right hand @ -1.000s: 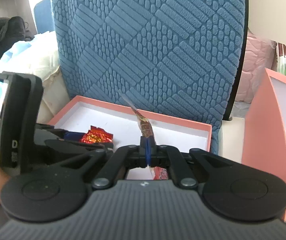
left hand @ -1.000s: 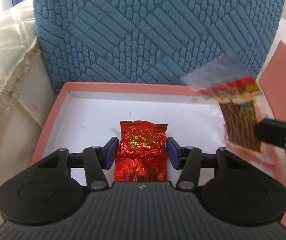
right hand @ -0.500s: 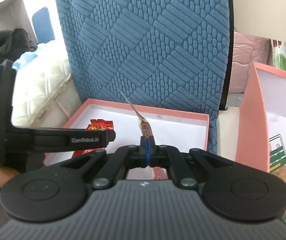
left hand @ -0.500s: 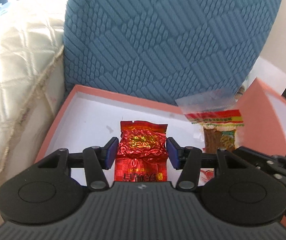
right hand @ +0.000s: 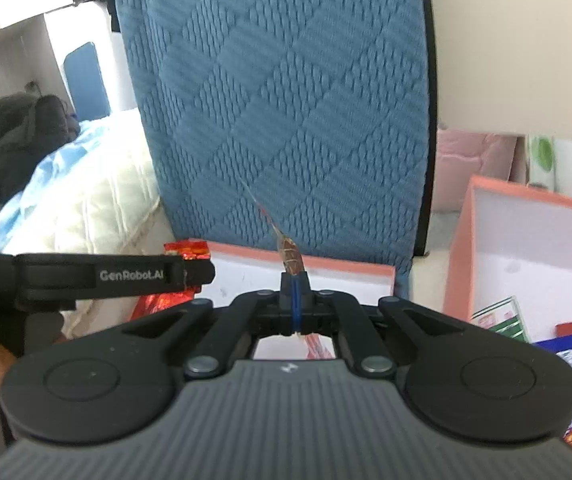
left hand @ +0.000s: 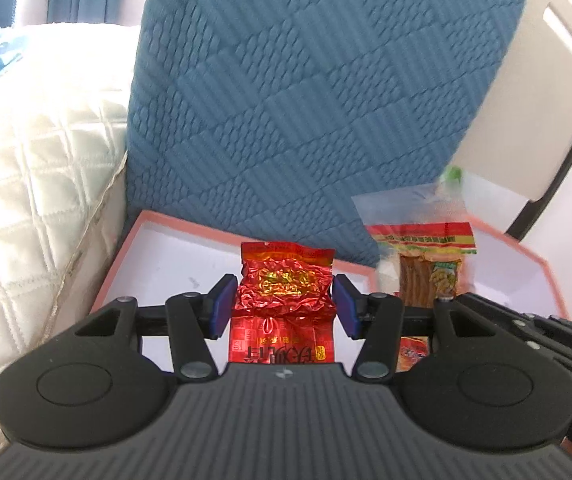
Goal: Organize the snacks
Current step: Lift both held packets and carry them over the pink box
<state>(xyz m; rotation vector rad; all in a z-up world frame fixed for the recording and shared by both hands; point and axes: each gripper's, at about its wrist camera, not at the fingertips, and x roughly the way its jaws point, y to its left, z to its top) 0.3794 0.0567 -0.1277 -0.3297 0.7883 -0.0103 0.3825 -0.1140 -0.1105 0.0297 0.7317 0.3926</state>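
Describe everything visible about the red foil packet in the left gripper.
The red foil packet is a small crinkled pouch, shiny red with gold print and a flat sealed top edge. It sits upright between the left gripper's blue-padded fingers, pinched at both sides and lifted above the white floor of the pink-rimmed box. From the right wrist view, its top edge shows above that gripper.

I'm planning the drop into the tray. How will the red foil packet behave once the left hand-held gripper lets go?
The red foil packet looks crinkled and puffy, so probably light and somewhat springy. Held by its sides, it keeps its shape, so likely not floppy. Its flat form should land in the pink tray without rolling.
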